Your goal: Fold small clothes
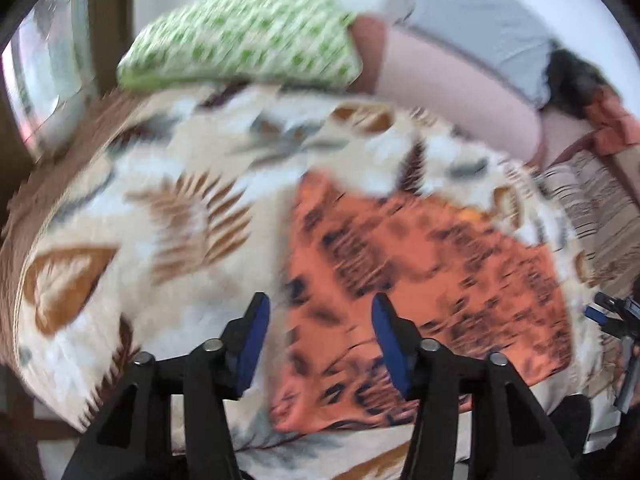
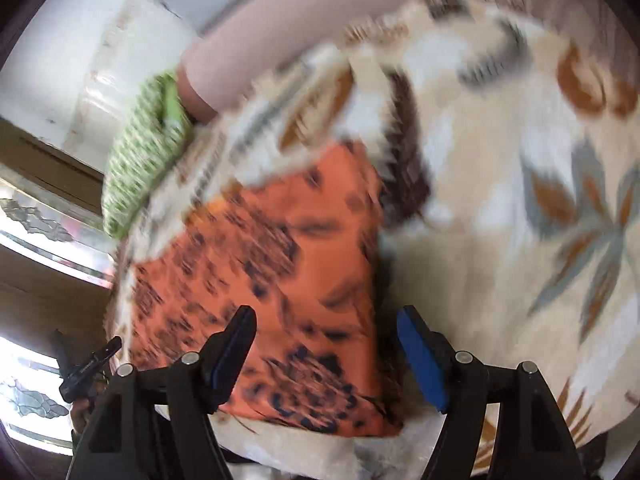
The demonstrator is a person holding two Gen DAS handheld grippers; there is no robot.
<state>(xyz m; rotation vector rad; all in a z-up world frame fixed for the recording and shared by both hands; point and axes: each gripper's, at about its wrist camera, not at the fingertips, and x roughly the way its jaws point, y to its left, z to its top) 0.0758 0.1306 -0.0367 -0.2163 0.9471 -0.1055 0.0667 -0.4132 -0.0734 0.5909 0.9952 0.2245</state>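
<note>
Both views are motion-blurred; fine detail is not readable.

1. Garment. An orange cloth (image 1: 420, 280) with a dark printed pattern lies flat on a cream bedspread (image 1: 160, 200) bearing brown and grey leaf motifs. In the right wrist view the orange cloth (image 2: 272, 280) reads as a roughly rectangular, folded-looking piece. Its long axis runs from the near edge, by the gripper, away toward the far upper part of the bedspread (image 2: 500, 240), tilted slightly to the right. One long edge, on the right in this view, is straight and clean. What kind of garment it is cannot be determined.

2. Left gripper (image 1: 318, 338). The jaws stand wide apart and hold nothing. They hang over the near left portion of the cloth; contact with the fabric cannot be confirmed.

3. Right gripper (image 2: 326, 354). The jaws stand wide apart and hold nothing, over the near right corner region of the cloth.

4. Surroundings. A green-and-white patterned pillow (image 1: 240, 36) rests at the far edge of the bedspread, beside a pink bolster (image 1: 452, 84).
</note>
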